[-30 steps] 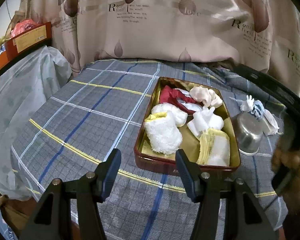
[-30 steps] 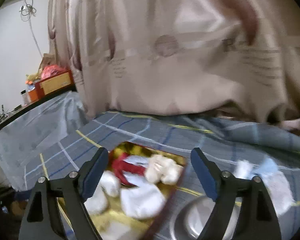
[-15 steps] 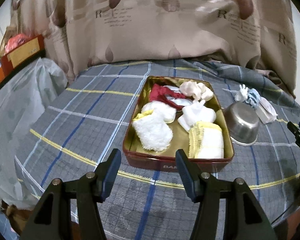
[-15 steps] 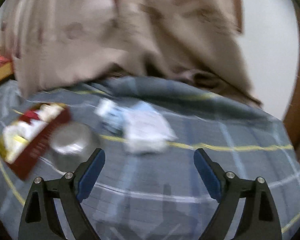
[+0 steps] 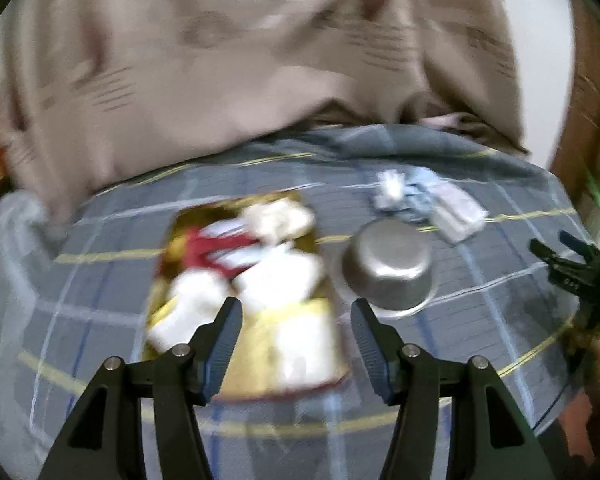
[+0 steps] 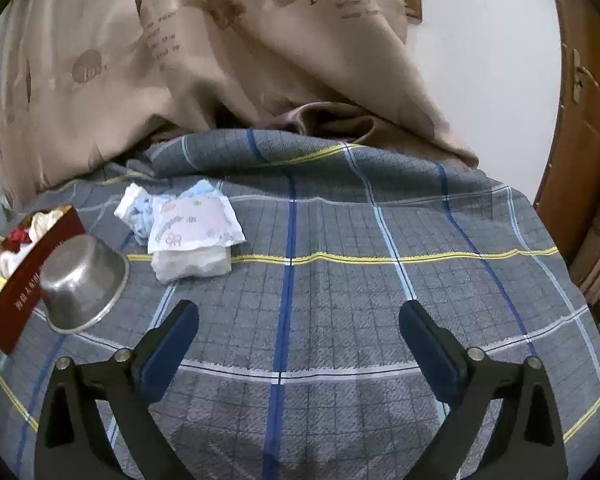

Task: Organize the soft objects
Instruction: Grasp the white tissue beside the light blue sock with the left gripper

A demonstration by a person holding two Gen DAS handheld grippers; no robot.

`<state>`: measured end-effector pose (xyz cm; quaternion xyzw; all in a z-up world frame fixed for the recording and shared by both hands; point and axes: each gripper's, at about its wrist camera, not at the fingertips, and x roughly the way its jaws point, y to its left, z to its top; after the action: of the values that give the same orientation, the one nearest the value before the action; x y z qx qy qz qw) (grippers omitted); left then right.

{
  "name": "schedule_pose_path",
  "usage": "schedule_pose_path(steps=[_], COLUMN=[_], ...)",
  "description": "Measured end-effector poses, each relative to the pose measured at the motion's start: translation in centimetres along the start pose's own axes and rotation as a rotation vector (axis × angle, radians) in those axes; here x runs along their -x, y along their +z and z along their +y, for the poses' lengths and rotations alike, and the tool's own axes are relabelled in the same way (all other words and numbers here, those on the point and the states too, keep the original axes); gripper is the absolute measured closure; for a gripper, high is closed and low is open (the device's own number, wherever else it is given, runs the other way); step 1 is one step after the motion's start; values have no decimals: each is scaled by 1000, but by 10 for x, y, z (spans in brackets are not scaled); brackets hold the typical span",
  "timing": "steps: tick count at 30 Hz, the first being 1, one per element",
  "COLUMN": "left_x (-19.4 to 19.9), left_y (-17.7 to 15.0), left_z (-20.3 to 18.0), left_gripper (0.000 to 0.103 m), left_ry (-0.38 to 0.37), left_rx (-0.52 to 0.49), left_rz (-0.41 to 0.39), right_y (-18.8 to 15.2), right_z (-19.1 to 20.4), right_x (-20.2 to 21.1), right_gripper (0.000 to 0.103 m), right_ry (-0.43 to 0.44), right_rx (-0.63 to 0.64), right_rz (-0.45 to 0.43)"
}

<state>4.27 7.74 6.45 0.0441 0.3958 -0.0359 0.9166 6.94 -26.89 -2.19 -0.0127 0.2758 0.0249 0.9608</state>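
Here, through your left wrist camera, your left gripper (image 5: 296, 330) hangs released over one red tin (image 5: 162, 264) packed with blurred soft pieces; one upturned steel bowl (image 5: 388, 264) sits just beside it. Your right gripper (image 5: 572, 264) shows at the frame's right edge.

Through your right wrist camera, your right gripper (image 6: 299, 336) is released above the plaid-covered desk (image 6: 340, 280). One white floral packet (image 6: 192, 226) lies on one folded white cloth (image 6: 192, 266), touching one blue-white bundle (image 6: 136, 208).

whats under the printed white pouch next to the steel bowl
The printed white pouch lies on a folded white cloth, whose front edge sticks out below it on the plaid tablecloth. A blue-and-white bundle touches its left side. How far the cloth runs underneath is covered.
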Motion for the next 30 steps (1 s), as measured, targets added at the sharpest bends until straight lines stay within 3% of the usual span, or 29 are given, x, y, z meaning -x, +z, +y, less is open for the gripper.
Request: schedule_pose_path(steps=[3, 6, 14, 18, 21, 25, 30], left_x=[-31, -66, -165, -199, -213, -229, -238], left_y=[36, 77, 148, 157, 156, 151, 150], left_z=[-22, -41, -71, -70, -67, -65, -53], left_gripper=[45, 45, 45, 45, 45, 45, 49], left_ry=[-73, -162, -220, -238, -299, -294, -293], left_rx=[-86, -110, -124, -85, -55, -46, 5], left_rz=[32, 77, 186, 257, 293, 326, 299], right_y=[0, 0, -2, -2, -2, -3, -2], right_z=[-3, -2, -6, -6, -6, -6, -6], right_x=[0, 1, 9, 10, 11, 11, 11], right_gripper=[2, 1, 0, 0, 0, 0, 0], right_ry=[19, 42, 91, 109, 115, 116, 116], right_rx=[-17, -13, -32, -30, -30, -30, -30], right_rz=[1, -3, -41, -48, -52, -54, -54])
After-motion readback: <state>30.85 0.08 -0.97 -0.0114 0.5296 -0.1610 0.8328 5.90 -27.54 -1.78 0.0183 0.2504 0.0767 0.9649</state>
